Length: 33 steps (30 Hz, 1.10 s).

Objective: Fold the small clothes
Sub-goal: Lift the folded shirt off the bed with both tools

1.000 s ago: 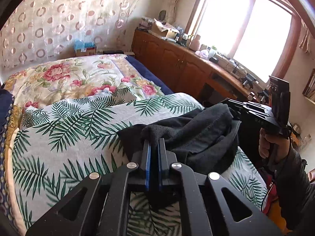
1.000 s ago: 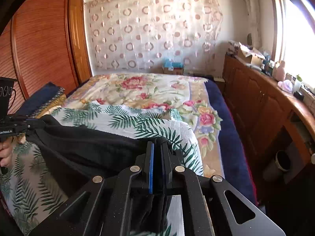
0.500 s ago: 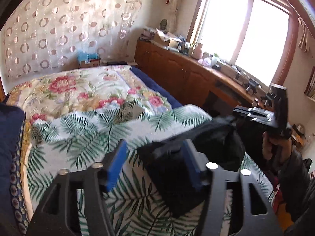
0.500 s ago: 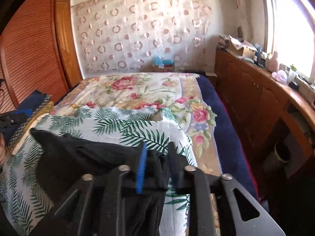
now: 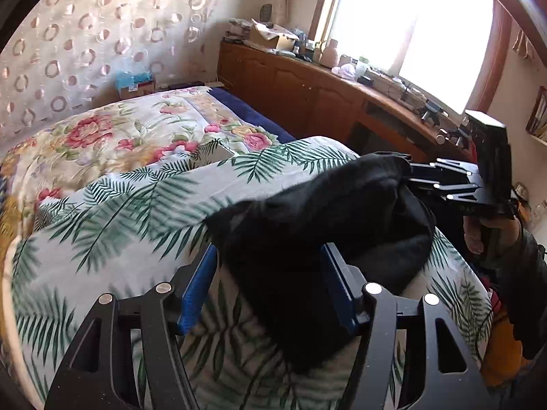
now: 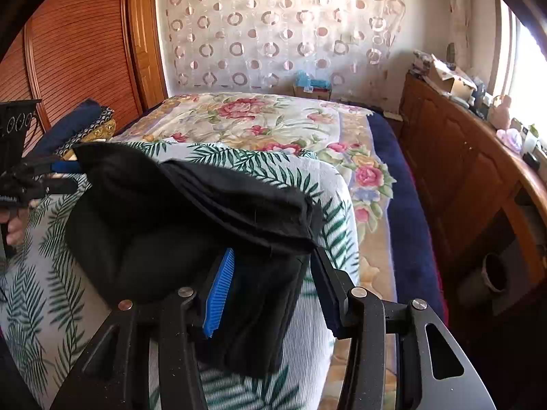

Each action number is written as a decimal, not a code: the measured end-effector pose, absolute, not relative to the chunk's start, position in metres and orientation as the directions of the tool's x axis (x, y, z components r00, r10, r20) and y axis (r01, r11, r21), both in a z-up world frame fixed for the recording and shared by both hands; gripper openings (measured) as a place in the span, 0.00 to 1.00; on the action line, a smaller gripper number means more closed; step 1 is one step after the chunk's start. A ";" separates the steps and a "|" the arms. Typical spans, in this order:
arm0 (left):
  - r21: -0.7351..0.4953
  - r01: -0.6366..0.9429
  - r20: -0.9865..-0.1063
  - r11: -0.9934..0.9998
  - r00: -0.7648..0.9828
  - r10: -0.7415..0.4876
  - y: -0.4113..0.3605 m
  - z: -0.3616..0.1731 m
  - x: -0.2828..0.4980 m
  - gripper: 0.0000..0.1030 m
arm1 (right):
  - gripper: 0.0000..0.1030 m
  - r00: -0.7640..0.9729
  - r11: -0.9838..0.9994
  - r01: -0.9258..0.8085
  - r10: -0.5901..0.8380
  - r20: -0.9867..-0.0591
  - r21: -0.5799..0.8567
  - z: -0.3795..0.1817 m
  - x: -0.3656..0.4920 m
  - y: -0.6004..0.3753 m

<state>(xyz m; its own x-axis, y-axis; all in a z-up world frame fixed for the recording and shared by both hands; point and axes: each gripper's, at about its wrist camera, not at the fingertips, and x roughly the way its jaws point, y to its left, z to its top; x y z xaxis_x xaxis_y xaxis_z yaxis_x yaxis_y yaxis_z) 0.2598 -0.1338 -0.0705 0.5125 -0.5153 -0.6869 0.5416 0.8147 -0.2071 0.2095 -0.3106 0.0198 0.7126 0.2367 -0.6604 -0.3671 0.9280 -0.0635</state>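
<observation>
Black garment (image 5: 318,225) on palm-leaf blanket (image 5: 112,218) | left tongs (image 5: 270,283) released | right tongs (image 6: 273,283) just spreading, garment between

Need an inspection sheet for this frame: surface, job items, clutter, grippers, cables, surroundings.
Surface: palm-leaf blanket over a floral bedspread.
Job's things: black garment, bunched, lying on the blanket.
Clutter: folded dark bedding at the bed's edge.
Grippers: left hand-held gripper open; right hand-held gripper open, its jaws have just been opening; garment between both pairs of jaws, unclamped.
Cables: nothing seen.
Surroundings: wooden cabinet, cluttered top; window; circle-pattern curtain.
</observation>
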 end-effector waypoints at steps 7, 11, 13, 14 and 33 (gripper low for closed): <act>-0.211 0.533 -0.705 0.819 0.498 -0.505 -0.148 -0.072 0.306 0.07 | 0.10 0.683 0.905 -0.425 0.337 -0.648 0.023 0.029 0.250 -0.315; -0.208 0.493 -0.707 0.845 0.521 -0.478 -0.141 -0.075 0.317 0.07 | 0.02 0.689 0.902 -0.431 0.334 -0.643 0.008 0.031 0.252 -0.314; -0.204 0.477 -0.703 0.855 0.537 -0.467 -0.138 -0.076 0.320 0.07 | 0.02 0.725 0.937 -0.349 0.256 -0.640 -0.019 0.031 0.257 -0.322; -0.206 0.472 -0.702 0.857 0.539 -0.465 -0.137 -0.076 0.321 0.07 | 0.02 0.739 0.952 -0.307 0.229 -0.634 -0.014 0.031 0.260 -0.328; -0.195 0.456 -0.743 0.868 0.509 -0.434 -0.130 -0.088 0.294 0.75 | 0.64 0.679 0.948 -0.315 0.259 -0.687 0.046 0.013 0.247 -0.334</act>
<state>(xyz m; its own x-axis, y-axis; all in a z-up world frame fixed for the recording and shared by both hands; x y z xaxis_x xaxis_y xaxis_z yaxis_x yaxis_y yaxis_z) 0.2941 -0.1305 -0.0876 0.5087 -0.4343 -0.7434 0.4561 0.8683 -0.1951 0.2472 -0.3337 0.0127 0.6790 0.2591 -0.6869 -0.3154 0.9478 0.0458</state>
